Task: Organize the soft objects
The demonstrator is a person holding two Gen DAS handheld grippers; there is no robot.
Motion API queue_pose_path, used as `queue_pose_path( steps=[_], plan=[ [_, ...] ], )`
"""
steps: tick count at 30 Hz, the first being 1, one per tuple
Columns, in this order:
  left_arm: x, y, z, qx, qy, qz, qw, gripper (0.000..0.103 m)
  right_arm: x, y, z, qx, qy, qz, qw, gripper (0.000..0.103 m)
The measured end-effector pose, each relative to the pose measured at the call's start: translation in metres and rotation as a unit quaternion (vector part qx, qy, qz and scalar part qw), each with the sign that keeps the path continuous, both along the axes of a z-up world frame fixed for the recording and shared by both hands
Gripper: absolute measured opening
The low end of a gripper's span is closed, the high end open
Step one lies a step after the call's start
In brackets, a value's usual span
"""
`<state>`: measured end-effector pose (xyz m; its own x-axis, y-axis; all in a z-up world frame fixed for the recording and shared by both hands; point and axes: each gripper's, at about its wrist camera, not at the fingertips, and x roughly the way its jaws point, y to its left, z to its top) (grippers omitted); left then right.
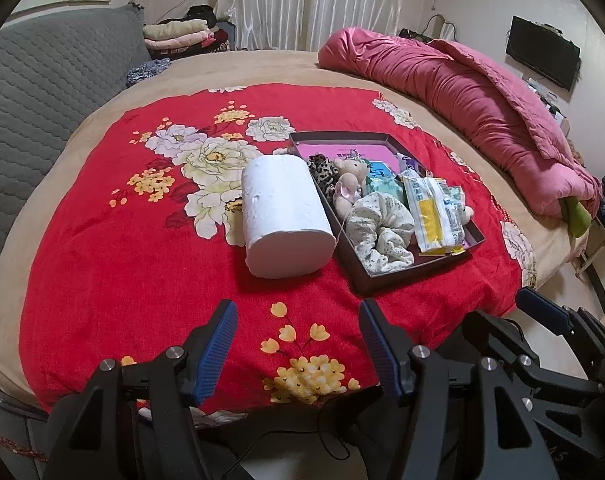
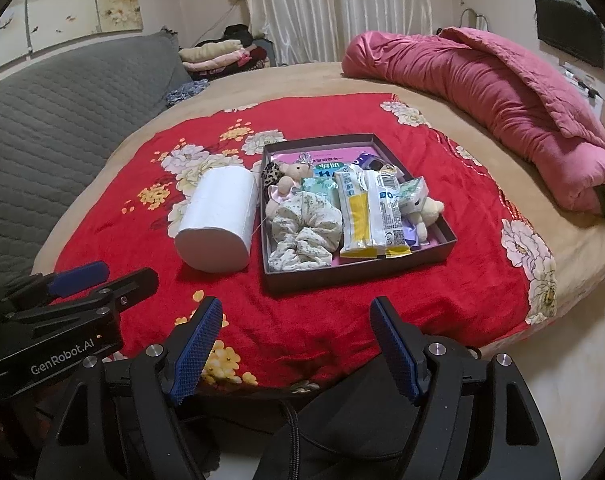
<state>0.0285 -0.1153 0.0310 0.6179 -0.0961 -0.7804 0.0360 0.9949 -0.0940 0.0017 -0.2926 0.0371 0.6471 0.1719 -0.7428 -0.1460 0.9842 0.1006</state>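
A dark shallow box [image 1: 418, 270] [image 2: 358, 274] sits on the red floral cloth [image 1: 142, 264] [image 2: 442, 292]. It holds a pale floral scrunchie [image 1: 382, 232] [image 2: 302, 232], a leopard scrunchie [image 1: 322, 170], a small plush bear [image 1: 348, 184] [image 2: 292, 178], tissue packs [image 1: 434, 212] [image 2: 370, 216] and a small white plush [image 2: 424, 212]. A white paper roll [image 1: 282, 212] [image 2: 218, 224] lies on its side, left of the box. My left gripper [image 1: 298, 340] is open and empty near the cloth's front edge. My right gripper [image 2: 298, 340] is open and empty there too.
A rolled pink quilt [image 1: 482, 96] [image 2: 502, 100] lies along the bed's right side. A grey quilted cushion [image 1: 34, 92] [image 2: 62, 108] is at the left. Folded clothes [image 1: 182, 36] are stacked at the back. A TV [image 1: 542, 54] hangs on the right wall.
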Motion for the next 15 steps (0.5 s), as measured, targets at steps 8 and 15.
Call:
queue_pose_path(
  steps=[8,15],
  plan=[
    [0.0008,0.0005,-0.0042,0.003,0.004,0.002,1.0000,0.062,0.0001,-0.0006,-0.0019,0.002,0.002,0.000,1.000,0.077],
    [0.0026,0.0037,-0.0100,-0.005,0.009,0.001,0.9999,0.062,0.0011,-0.0017,-0.0010,0.006,-0.002,0.000,1.000,0.077]
  ],
)
